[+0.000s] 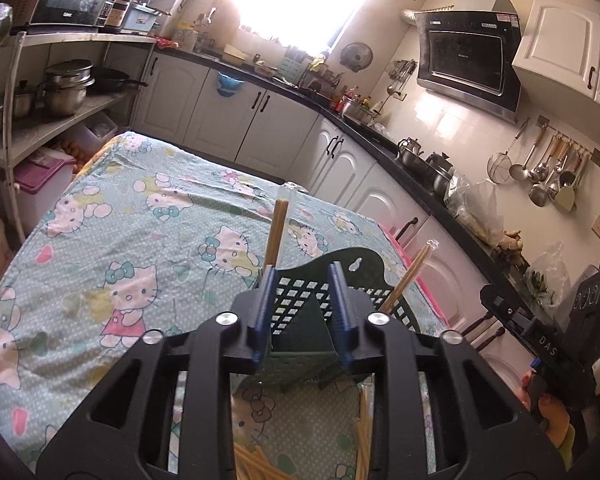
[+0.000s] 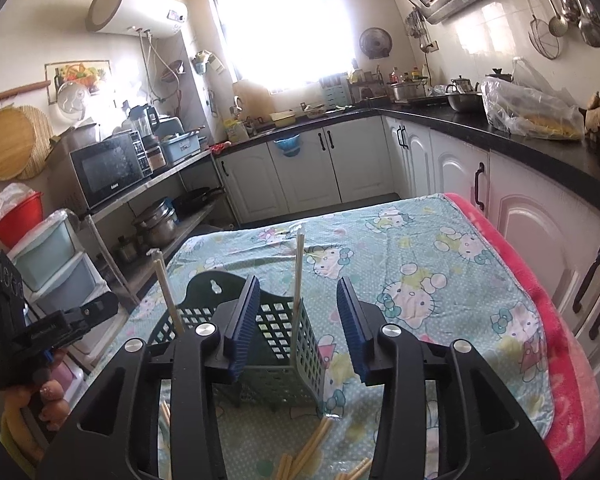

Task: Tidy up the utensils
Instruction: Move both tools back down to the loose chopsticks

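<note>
— Where are the utensils?

— Two chopsticks stand in the green basket so they stay upright; loose chopsticks lie on the tablecloth.

— Jaws?

— I see both spread, empty: left gripper, right gripper.

Daylight pours through the window ahead of me and blows out to pure white in both views — no detail survives in the pane, and haze spills onto the wall around it. The tiles catch soft glare. My black claw frame sits backlit and dark, its underside in shadow over the tablecloth. Straight cabinet lines bow hard toward the edges — corners vignette to black. Focus is fairly sharp throughout.
</note>
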`<state>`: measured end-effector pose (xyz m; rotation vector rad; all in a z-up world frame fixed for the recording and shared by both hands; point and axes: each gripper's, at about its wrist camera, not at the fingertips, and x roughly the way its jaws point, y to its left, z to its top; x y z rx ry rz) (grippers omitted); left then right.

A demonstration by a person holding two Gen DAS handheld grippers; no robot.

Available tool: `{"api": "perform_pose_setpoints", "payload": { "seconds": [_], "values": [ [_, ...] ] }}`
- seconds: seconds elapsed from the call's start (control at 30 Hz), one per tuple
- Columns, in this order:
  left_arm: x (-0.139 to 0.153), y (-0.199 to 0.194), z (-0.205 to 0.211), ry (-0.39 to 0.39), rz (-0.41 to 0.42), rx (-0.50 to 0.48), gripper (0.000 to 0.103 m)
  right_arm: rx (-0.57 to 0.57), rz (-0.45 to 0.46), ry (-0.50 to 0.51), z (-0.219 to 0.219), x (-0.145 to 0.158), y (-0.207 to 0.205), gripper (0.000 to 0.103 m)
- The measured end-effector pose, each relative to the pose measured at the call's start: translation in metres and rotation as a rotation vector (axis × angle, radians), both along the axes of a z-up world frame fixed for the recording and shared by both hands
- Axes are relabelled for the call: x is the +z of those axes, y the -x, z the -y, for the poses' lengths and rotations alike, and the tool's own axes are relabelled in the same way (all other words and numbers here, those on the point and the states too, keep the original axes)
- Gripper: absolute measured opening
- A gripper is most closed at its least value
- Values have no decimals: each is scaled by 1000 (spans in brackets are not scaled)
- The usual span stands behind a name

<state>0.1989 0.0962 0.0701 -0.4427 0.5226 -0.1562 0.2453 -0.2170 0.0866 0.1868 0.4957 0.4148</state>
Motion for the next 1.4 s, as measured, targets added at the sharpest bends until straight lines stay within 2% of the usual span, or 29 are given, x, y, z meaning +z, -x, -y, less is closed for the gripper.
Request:
{"api": "perform_pose_setpoints", "payload": {
  "seconds": [0.07,0.13,0.27,0.77,1.03,1.4],
  "values": [
    [0,4,2,-13,6,6,35,-2,9,16,-1,-1,5,44],
    [0,8,4,-25,15,6,38,-3,15,30,-1,-3,9,45],
    [-2,15,9,-55,22,10,51,1,22,52,-2,-7,17,48],
    [-17,37,11,-89,4,20,78,35,-16,95,-8,-31,38,52],
    [-27,46,8,-88,-22,31,84,70,-52,126,-12,-47,46,52],
    [-45,55,2,-74,-78,56,85,140,-101,179,-27,-68,59,52]
  ]
}}
